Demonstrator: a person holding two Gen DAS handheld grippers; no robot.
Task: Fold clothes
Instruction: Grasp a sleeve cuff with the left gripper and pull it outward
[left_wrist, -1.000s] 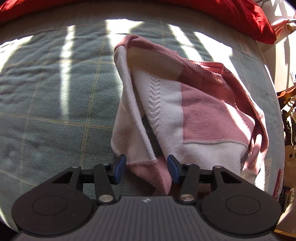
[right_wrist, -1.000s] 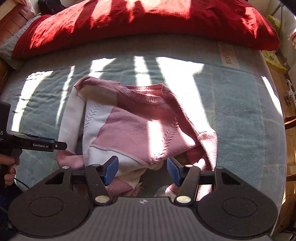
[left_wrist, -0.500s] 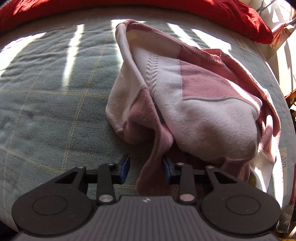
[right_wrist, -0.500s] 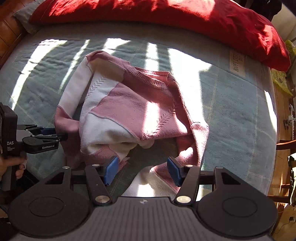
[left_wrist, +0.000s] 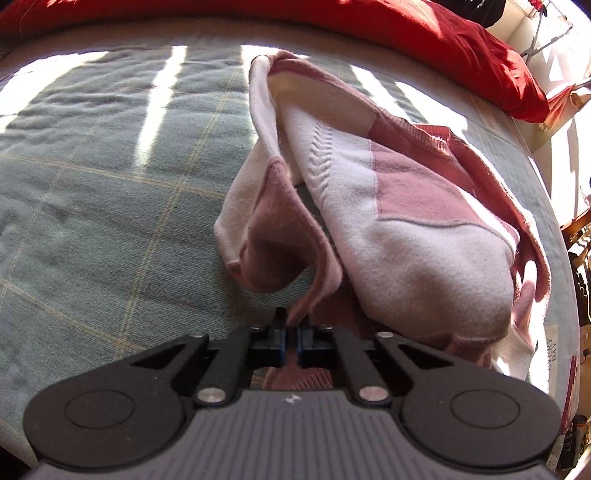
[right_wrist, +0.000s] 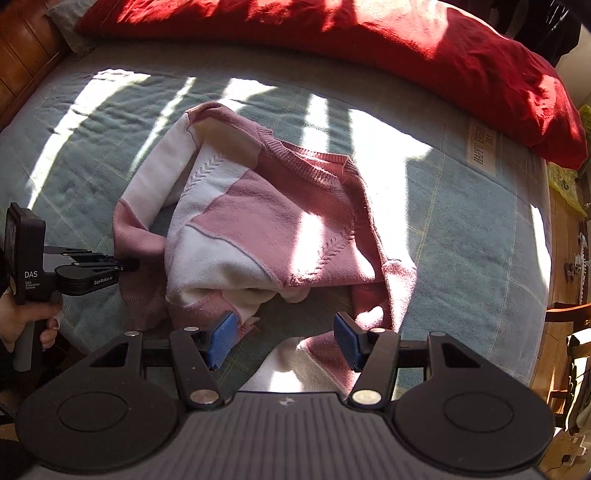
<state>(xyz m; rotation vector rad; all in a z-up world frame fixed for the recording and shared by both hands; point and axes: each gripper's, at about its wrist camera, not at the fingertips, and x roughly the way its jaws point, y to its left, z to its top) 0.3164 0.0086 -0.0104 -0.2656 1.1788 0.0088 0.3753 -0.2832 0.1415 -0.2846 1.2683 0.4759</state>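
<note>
Legible markings, right wrist view: the left tool (right_wrist: 127, 264) carries "DAS" with smaller unreadable lines beneath on its upright body, and "GenRobot.AI" on its arm. A cloth label (right_wrist: 482, 148) sewn to the bed cover (right_wrist: 461, 236) reads "HAPPY EVERY DAY", partly blurred.

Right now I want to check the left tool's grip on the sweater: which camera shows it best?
The left wrist view: the left tool is shut on a pink edge of the sweater, seen close up. The right wrist view shows that tool only side-on at the sweater's left side, the pinch itself hidden.
</note>
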